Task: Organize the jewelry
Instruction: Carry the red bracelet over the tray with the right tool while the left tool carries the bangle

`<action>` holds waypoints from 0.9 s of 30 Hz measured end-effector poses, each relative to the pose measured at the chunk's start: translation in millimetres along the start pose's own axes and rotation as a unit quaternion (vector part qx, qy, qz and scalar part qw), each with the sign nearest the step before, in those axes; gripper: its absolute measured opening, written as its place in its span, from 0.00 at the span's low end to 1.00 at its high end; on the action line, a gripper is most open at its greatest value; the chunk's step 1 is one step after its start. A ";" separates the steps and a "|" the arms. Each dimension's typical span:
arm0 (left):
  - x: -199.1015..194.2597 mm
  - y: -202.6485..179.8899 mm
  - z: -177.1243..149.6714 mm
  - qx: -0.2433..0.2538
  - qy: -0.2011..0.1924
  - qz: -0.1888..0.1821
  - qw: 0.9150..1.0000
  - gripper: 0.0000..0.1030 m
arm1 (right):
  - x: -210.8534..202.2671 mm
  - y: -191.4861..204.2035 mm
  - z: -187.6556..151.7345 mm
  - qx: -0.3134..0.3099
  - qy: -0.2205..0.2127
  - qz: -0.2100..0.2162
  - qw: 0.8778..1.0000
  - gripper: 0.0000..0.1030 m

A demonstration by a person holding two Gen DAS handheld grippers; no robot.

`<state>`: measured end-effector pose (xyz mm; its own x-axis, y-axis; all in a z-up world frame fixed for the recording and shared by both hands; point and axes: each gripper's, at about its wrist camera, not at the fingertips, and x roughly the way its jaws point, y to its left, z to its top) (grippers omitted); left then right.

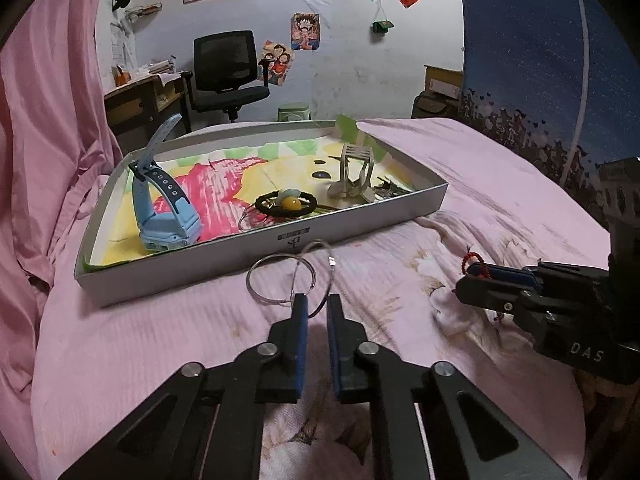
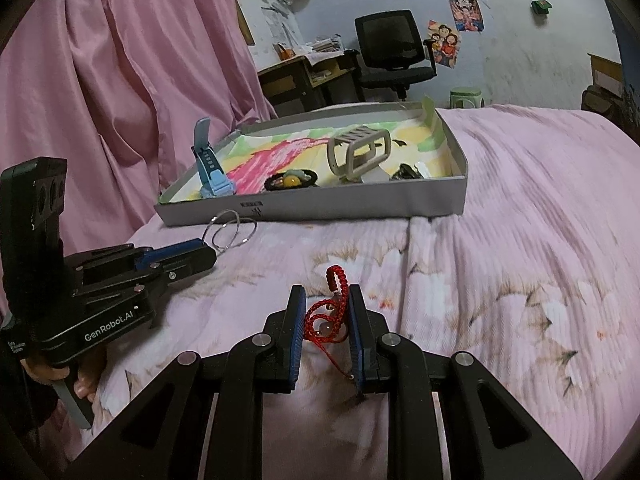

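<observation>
Left gripper [image 1: 316, 310] is clamped on the near edge of the silver bangles [image 1: 282, 276]; the rings stick out ahead of its tips, held up off the pink bedspread [image 1: 460, 200]. Right gripper [image 2: 326, 300] is pinched on the red cord bracelet [image 2: 330, 312], cord bunched between the pads with a loop poking up past the tips. Key relation: the white tray [image 1: 256, 252] lies straight ahead, its long axis running left-right, near wall just beyond the bangles. Left gripper is nearer, so its load probably goes over the wall first. Blue watch [image 1: 164, 208], black hair tie [image 1: 286, 202] and beige claw clip [image 2: 358, 150] are already inside.

Bedroom: quilted bed [image 2: 520, 240], desk [image 2: 296, 76]
</observation>
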<state>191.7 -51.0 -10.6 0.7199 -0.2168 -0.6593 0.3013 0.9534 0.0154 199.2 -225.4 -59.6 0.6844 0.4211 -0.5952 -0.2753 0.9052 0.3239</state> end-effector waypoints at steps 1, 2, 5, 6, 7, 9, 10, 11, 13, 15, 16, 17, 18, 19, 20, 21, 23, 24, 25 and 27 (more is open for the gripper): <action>-0.7 0.2 0.5 -0.001 -0.002 -0.001 1.000 0.05 | 0.0 0.9 1.3 -0.002 -0.003 0.001 1.000 0.17; -2.5 1.3 1.2 -0.004 -0.007 -0.001 1.000 0.05 | -0.4 1.8 2.0 -0.004 -0.006 0.002 1.000 0.17; -9.0 4.9 4.3 -0.011 -0.025 0.001 1.000 0.03 | -4.0 6.3 5.8 -0.014 -0.024 0.008 1.000 0.17; -11.9 6.4 5.6 -0.013 -0.033 0.005 0.999 0.03 | -6.4 7.8 7.5 -0.018 -0.030 0.008 0.999 0.17; -14.5 7.4 6.8 -0.014 -0.040 0.009 0.999 0.03 | -8.3 9.2 9.4 -0.021 -0.039 0.009 0.999 0.17; -20.1 9.3 10.3 -0.016 -0.055 0.016 0.998 0.03 | -11.9 11.9 14.1 -0.027 -0.055 0.012 0.998 0.17; -24.0 10.2 13.2 -0.019 -0.065 0.019 0.998 0.03 | -13.8 13.1 17.4 -0.029 -0.064 0.013 0.997 0.17; -27.0 11.0 15.6 -0.021 -0.072 0.021 0.997 0.03 | -15.3 14.8 20.6 -0.032 -0.072 0.014 0.997 0.17; -33.5 12.3 21.8 -0.021 -0.089 0.029 0.995 0.03 | -19.2 17.5 28.7 -0.040 -0.092 0.014 0.995 0.17; -39.7 12.7 28.8 -0.020 -0.105 0.037 0.994 0.03 | -22.8 20.5 37.3 -0.047 -0.112 0.015 0.992 0.17; -41.3 13.1 31.9 -0.021 -0.110 0.039 0.993 0.03 | -25.2 22.1 42.5 -0.050 -0.124 0.017 0.991 0.17; -44.1 13.7 35.7 -0.022 -0.117 0.042 0.992 0.03 | -27.0 23.4 46.3 -0.051 -0.132 0.018 0.990 0.17; -46.4 13.8 39.1 -0.022 -0.124 0.046 0.991 0.03 | -28.9 24.5 52.4 -0.054 -0.143 0.021 0.988 0.17; -48.0 14.0 42.2 -0.021 -0.129 0.048 0.990 0.03 | -30.5 25.6 57.0 -0.057 -0.153 0.023 0.986 0.17; -49.8 14.3 45.8 -0.022 -0.135 0.051 0.989 0.03 | -30.5 27.6 60.3 -0.059 -0.159 0.024 0.985 0.17; -51.3 14.9 49.6 -0.024 -0.140 0.053 0.988 0.03 | -31.7 28.2 65.1 -0.064 -0.171 0.025 0.983 0.17; -53.2 14.4 55.4 -0.026 -0.149 0.056 0.987 0.03 | -32.9 29.2 71.8 -0.072 -0.185 0.025 0.980 0.17; -54.4 14.5 60.1 -0.025 -0.157 0.059 0.986 0.03 | -32.6 28.8 75.2 -0.073 -0.190 0.024 0.979 0.17; -54.8 13.9 63.2 -0.024 -0.163 0.061 0.985 0.03 | -32.7 27.5 78.3 -0.074 -0.196 0.024 0.978 0.17; -56.2 13.6 71.9 -0.021 -0.178 0.066 0.982 0.03 | -29.7 24.8 84.1 -0.074 -0.203 0.020 0.976 0.17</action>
<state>200.3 -40.9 80.8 0.9262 -0.1443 -0.3483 0.1710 0.9841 0.0471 228.8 -220.4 27.9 0.8741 0.4259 -0.2335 -0.3810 0.8994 0.2141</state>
